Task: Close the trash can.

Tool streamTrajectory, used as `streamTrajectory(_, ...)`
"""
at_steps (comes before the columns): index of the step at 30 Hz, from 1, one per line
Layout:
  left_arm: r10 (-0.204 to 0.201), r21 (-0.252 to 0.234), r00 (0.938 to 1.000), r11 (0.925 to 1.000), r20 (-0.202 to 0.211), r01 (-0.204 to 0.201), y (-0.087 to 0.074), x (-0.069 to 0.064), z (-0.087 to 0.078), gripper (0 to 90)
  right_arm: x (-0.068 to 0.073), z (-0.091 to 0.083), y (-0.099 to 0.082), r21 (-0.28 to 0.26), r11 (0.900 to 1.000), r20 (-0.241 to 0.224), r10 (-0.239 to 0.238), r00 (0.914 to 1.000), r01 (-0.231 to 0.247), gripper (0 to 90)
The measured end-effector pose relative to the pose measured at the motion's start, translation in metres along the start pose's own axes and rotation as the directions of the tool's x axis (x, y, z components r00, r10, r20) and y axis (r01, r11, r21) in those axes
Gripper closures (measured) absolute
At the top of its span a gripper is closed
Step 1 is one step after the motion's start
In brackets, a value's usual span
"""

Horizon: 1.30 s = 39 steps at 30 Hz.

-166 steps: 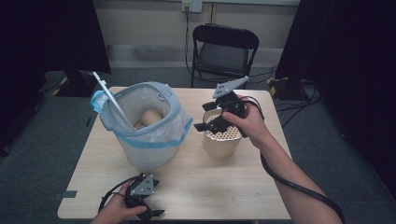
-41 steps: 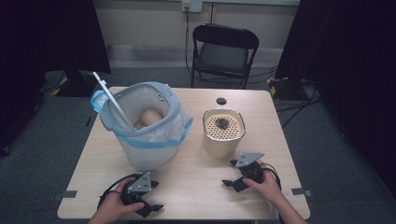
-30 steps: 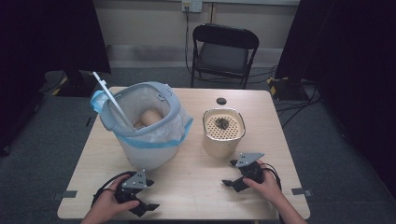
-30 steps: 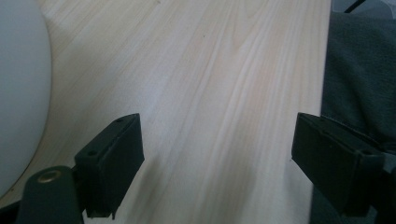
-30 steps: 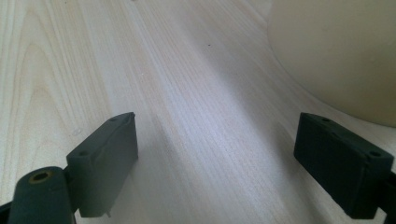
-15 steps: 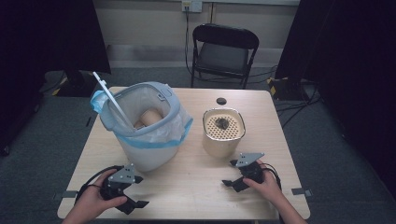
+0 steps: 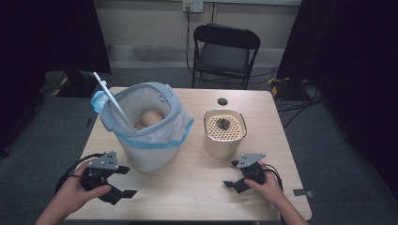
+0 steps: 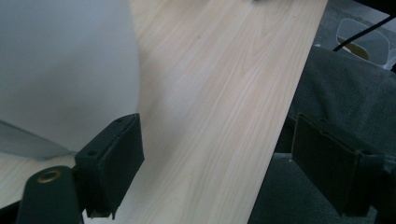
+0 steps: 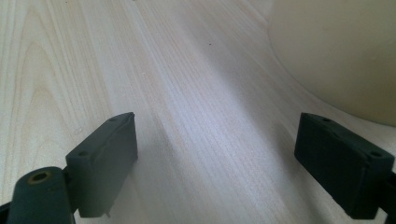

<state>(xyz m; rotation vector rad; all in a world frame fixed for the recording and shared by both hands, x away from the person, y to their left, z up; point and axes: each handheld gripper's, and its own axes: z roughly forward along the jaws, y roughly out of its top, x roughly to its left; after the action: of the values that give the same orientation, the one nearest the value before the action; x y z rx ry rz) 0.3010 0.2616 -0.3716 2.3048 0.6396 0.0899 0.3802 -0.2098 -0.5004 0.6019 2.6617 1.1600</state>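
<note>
L gripper (image 7: 123,181) jaws apart, empty, lined white bin (image 7: 149,126) just ahead-left. R gripper (image 7: 231,174) jaws apart, empty, cream perforated-lid container (image 7: 224,132) ahead-right.

A light wooden rectangular bench (image 7: 197,187) is set on grey carpeted floor (image 7: 42,136). At twelve o'clock a black folding metal chair (image 7: 225,51) is placed before a pale wall (image 7: 141,23). Dark curtains (image 7: 352,70) are hung at three and nine o'clock.
</note>
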Motion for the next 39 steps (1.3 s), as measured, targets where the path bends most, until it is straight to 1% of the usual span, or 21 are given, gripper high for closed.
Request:
streamTrajectory(2, -0.007, -0.010, 1.0000, 0.9999, 0.000, 0.007, 0.003, 0.000, -0.005, 16.3, 0.000, 0.000, 0.000, 0.000, 1.0000, 0.000, 0.000, 1.0000, 0.000, 12.5)
streamTrajectory(4, -0.004, -0.007, 1.0000, 1.0000, -0.002, 0.004, 0.007, 0.000, -0.011, 16.3, 0.000, 0.000, 0.000, 0.001, 1.0000, -0.001, 0.000, 1.0000, 0.000, 12.5)
streamTrajectory(8, -0.014, -0.005, 0.9999, 0.9999, -0.005, 0.014, 0.014, 0.000, -0.024, 16.3, 0.001, 0.000, 0.000, 0.001, 1.0000, 0.000, 0.002, 1.0000, -0.002, 12.5)
streamTrajectory(10, -0.022, -0.015, 0.9998, 0.9996, -0.002, 0.022, 0.017, 0.000, -0.029, 16.3, 0.001, 0.000, 0.000, 0.001, 1.0000, 0.000, 0.002, 1.0000, -0.002, 12.5)
streamTrajectory(12, -0.027, -0.015, 0.9995, 0.9995, -0.014, 0.027, 0.021, 0.000, -0.037, 16.3, 0.001, 0.000, 0.000, 0.000, 1.0000, 0.001, 0.002, 1.0000, -0.002, 12.5)
streamTrajectory(14, -0.030, -0.020, 0.9994, 0.9994, -0.015, 0.030, 0.024, 0.001, -0.041, 16.3, 0.001, 0.000, 0.000, -0.001, 1.0000, 0.001, 0.001, 1.0000, -0.001, 12.5)
streamTrajectory(17, -0.046, -0.029, 0.9985, 0.9986, -0.029, 0.045, 0.030, 0.003, -0.052, 16.3, 0.001, 0.000, -0.001, -0.001, 1.0000, 0.002, 0.002, 1.0000, -0.002, 12.5)
streamTrajectory(21, -0.055, -0.040, 0.9976, 0.9978, -0.042, 0.053, 0.038, 0.006, -0.065, 16.3, 0.001, -0.001, -0.001, -0.003, 1.0000, 0.004, 0.001, 1.0000, -0.001, 12.5)
streamTrajectory(22, -0.059, -0.035, 0.9970, 0.9977, -0.050, 0.057, 0.040, 0.007, -0.068, 16.3, 0.001, -0.001, -0.001, -0.002, 1.0000, 0.003, 0.003, 1.0000, -0.003, 12.5)
streamTrajectory(27, -0.058, -0.040, 0.9959, 0.9976, -0.070, 0.056, 0.051, 0.011, -0.081, 16.3, 0.001, 0.000, -0.001, -0.002, 1.0000, 0.003, 0.002, 1.0000, -0.002, 12.5)
streamTrajectory(31, -0.053, -0.034, 0.9947, 0.9982, -0.088, 0.050, 0.063, 0.015, -0.090, 16.3, 0.001, -0.001, -0.001, -0.002, 1.0000, 0.002, 0.002, 1.0000, -0.002, 12.5)
streamTrajectory(32, -0.060, -0.044, 0.9943, 0.9975, -0.088, 0.056, 0.065, 0.016, -0.092, 16.3, 0.002, -0.001, -0.001, -0.002, 1.0000, 0.003, 0.003, 1.0000, -0.003, 12.5)
streamTrajectory(35, -0.062, -0.053, 0.9923, 0.9970, -0.107, 0.056, 0.073, 0.019, -0.101, 16.3, 0.002, -0.001, -0.001, -0.001, 1.0000, 0.003, 0.003, 1.0000, -0.003, 12.5)
streamTrajectory(38, -0.050, -0.044, 0.9911, 0.9981, -0.123, 0.045, 0.081, 0.021, -0.107, 16.3, 0.002, -0.001, -0.001, -0.002, 1.0000, 0.003, 0.003, 1.0000, -0.003, 12.4)
streamTrajectory(39, -0.055, -0.045, 0.9901, 0.9978, -0.129, 0.050, 0.083, 0.021, -0.108, 16.3, 0.002, -0.001, -0.001, -0.001, 1.0000, 0.003, 0.003, 1.0000, -0.003, 12.4)
